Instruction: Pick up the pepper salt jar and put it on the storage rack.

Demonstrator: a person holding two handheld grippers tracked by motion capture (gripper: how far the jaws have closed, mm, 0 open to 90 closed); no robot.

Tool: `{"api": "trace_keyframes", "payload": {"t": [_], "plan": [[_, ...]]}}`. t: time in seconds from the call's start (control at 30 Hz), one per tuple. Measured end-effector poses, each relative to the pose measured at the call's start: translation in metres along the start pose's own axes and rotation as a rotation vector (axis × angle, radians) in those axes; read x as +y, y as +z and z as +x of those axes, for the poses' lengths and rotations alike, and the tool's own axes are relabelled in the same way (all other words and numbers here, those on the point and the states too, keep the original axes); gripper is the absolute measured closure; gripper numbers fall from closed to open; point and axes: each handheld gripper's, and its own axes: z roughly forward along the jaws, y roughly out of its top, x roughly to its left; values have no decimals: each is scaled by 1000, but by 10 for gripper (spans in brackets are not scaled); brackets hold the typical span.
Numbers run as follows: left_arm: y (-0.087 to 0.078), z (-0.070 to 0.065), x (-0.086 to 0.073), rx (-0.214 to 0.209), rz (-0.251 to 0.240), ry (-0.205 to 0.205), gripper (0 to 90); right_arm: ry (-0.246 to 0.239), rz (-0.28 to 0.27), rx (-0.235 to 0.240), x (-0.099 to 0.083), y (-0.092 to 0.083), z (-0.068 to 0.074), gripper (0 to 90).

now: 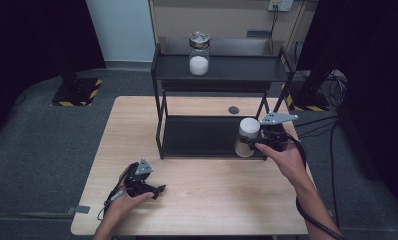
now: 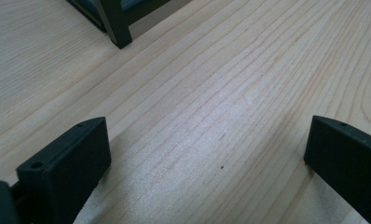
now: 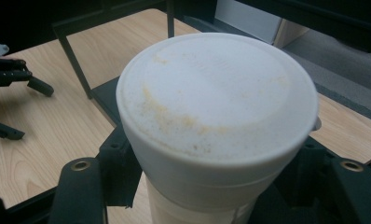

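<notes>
A white foam cup point(image 1: 247, 134) hangs tilted in front of the lower shelf's right end, with my right gripper point(image 1: 258, 143) shut on its side. In the right gripper view the cup's flat, faintly stained end point(image 3: 216, 93) faces the camera, and the black jaws of the right gripper point(image 3: 216, 186) hug its wall from both sides. My left gripper point(image 1: 156, 190) rests low over the table's front left, open. In its own view the left gripper point(image 2: 207, 158) has its jaws wide apart over bare wood. The left gripper point(image 3: 16, 79) also shows farther off in the right gripper view.
A black two-tier metal rack point(image 1: 159, 125) stands at the back middle of the wooden table point(image 1: 207, 200). On its top shelf stands a lidded glass jar point(image 1: 199, 54) part full of white powder. A small dark disc point(image 1: 233, 109) lies on the table behind the rack.
</notes>
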Motion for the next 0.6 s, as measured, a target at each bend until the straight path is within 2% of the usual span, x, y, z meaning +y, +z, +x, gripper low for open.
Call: {"api": "trace_keyframes", "payload": {"t": [0.27,0.6], "plan": [[0,0,0,0,0,0,0,16,-12,-5,8,-2,-8,355],[0,1,0,-3,0,3,0,12,-20,-7,19,-6,-13,354]]}}
